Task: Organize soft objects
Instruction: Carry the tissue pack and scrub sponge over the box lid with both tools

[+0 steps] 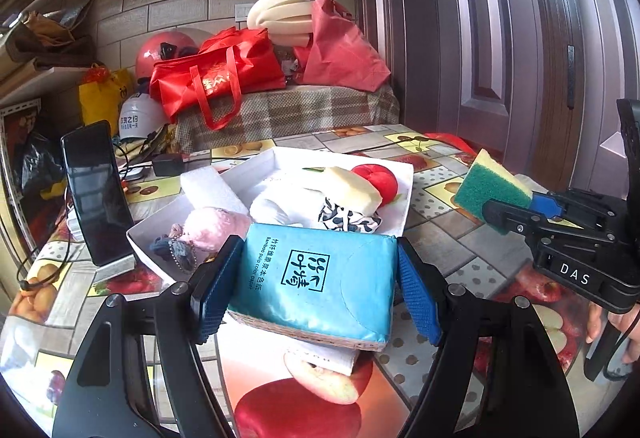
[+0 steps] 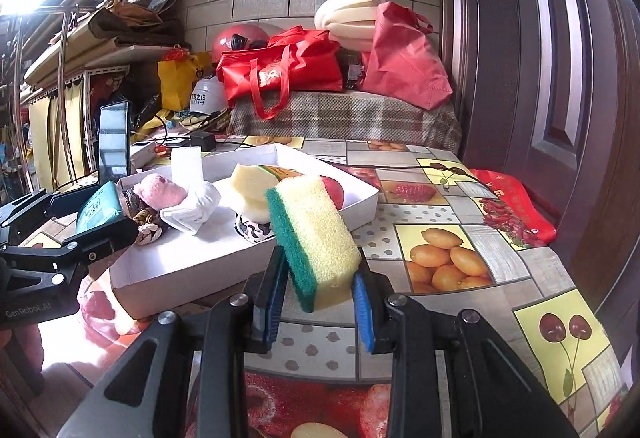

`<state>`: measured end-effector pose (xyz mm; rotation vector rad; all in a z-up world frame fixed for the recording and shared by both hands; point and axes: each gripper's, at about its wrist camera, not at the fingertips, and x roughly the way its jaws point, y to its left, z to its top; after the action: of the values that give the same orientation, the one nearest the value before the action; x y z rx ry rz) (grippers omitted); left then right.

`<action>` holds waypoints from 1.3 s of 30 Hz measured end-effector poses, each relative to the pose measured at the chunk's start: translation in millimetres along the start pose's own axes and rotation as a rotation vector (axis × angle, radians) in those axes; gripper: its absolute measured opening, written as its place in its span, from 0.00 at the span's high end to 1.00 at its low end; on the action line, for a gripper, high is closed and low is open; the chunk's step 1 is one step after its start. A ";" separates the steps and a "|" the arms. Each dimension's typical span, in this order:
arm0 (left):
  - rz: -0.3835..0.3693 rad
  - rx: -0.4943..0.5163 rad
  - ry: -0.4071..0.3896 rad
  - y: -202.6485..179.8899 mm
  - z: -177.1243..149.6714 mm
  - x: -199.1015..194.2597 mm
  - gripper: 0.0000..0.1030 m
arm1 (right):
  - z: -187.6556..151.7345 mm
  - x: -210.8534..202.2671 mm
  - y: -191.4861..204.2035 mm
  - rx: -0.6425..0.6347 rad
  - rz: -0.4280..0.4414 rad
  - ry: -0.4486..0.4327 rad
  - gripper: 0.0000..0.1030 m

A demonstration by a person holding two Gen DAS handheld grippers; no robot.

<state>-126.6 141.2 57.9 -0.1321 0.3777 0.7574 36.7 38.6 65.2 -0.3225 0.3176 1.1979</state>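
With the left gripper clamping the blue tissue pack and the right gripper pinching the sponge, both just short of the white box, lower each into free space before releasing the fingers.

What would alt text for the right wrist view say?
The right tool grips a yellow sponge with a green scouring side above a fruit-print tablecloth. Behind it sits a white cardboard tray of soft items; at left, the left tool holds a blue tissue pack.
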 end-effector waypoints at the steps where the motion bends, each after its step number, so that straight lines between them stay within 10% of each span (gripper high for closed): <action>1: 0.008 -0.005 0.001 3.7 -1.0 -0.3 0.27 | 0.7 1.4 2.4 -0.003 0.003 0.000 0.69; 39: 0.239 -0.040 -0.011 74.7 31.5 84.9 0.26 | 59.0 120.4 55.1 0.032 -0.003 0.006 0.69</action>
<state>-113.0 257.8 56.1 -0.1213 0.3720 1.0012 28.9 183.3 65.9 -0.2992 0.3411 1.1879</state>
